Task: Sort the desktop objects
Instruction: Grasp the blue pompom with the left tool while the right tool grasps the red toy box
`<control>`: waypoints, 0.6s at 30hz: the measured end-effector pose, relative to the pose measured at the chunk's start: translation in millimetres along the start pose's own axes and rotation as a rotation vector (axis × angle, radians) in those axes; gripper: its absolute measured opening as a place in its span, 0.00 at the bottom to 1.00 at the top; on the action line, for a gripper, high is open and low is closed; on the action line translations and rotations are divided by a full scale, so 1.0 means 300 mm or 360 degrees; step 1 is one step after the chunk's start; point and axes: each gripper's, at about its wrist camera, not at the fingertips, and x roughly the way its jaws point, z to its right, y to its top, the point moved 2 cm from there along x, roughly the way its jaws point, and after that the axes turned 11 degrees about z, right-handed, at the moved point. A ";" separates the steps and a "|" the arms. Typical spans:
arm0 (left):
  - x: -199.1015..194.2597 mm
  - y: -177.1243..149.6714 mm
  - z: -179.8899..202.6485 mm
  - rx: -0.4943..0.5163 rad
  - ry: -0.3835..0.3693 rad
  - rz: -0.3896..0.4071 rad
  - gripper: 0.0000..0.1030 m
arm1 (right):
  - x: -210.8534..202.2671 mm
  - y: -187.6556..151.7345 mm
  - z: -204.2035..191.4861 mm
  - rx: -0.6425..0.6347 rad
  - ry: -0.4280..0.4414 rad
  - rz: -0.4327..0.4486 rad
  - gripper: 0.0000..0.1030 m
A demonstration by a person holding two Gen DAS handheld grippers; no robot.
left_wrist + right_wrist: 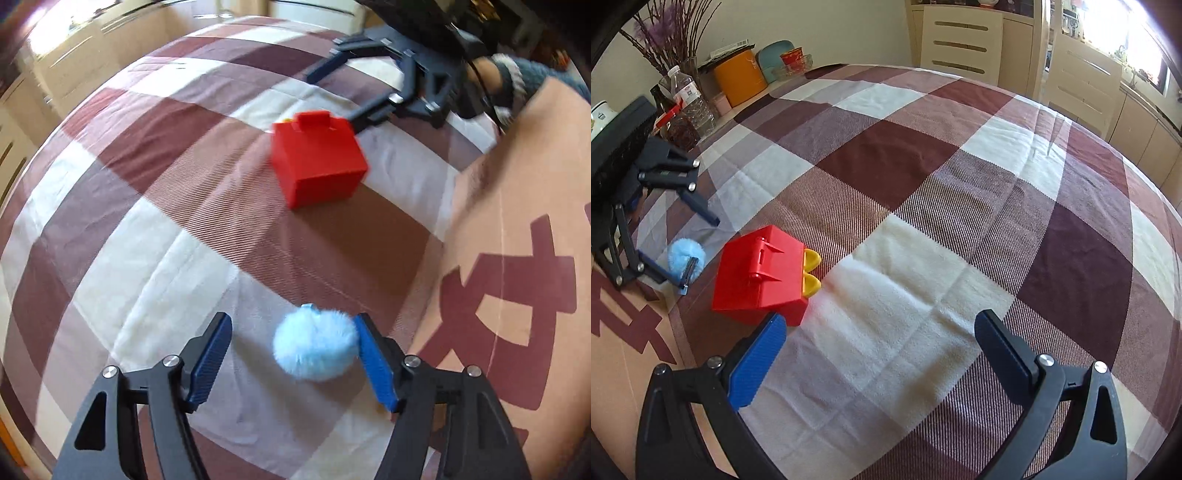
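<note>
A checked tablecloth fills both views, with 1 tan cardboard sheet printed in dark red along the right of the left wrist view, and 1 orange canister, 1 clear bottle and 1 vase of twigs at the upper left of the right wrist view. 1 red box sits at centre, 2 yellow pieces touching its side, and the right gripper spreads wide just beside it, gripping nothing. Lowest in the left wrist view, 1 pale blue pompom lies between the wide-spread fingers of the left gripper, touching the right-hand pad.
</note>
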 end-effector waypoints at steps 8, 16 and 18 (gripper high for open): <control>-0.048 -0.053 -0.118 -0.0159 0.0433 0.0115 0.61 | -0.002 -0.001 0.010 0.0018 -0.0030 -0.0007 1.00; -0.113 -0.109 -0.283 -0.0542 0.0737 0.0157 0.61 | -0.001 0.002 -0.005 0.0007 -0.0047 0.0004 1.00; -0.103 -0.105 -0.275 -0.0557 0.0766 0.0151 0.62 | 0.005 0.002 -0.017 0.0001 -0.0043 0.0001 1.00</control>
